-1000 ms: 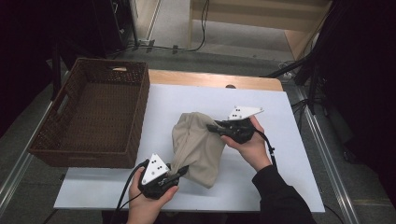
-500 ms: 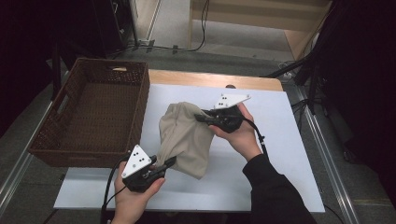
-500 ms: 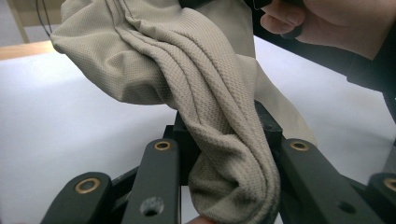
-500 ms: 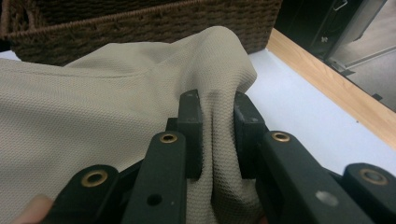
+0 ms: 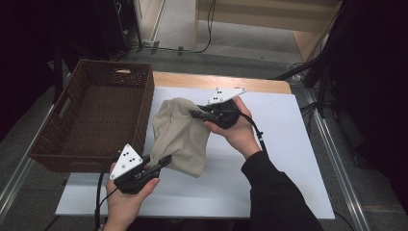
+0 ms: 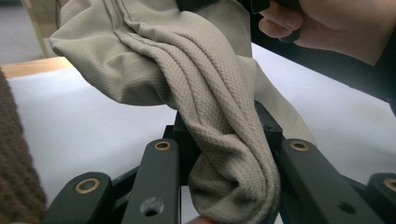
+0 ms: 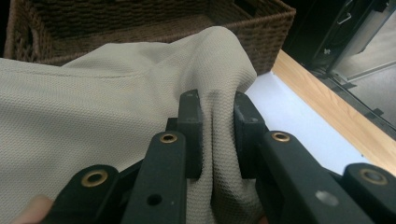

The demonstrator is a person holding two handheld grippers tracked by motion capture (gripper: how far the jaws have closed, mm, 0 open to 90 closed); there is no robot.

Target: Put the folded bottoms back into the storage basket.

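The tall brown woven wicker basket [image 5: 91, 115] stood as a wall along the left edge of the white table top [image 5: 288, 159], its top open from above. The hanging beige knitted cloth [image 5: 180, 137] blocked the middle. To the right and along the near edge, the white surface lay bare.

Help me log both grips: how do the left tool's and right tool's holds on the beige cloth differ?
The left tool pinches the beige cloth at its near, lower edge; the right tool grips its far, upper edge. The left sits near the wicker basket's front corner, the right over mid-table. Both are shut on bunched fabric.
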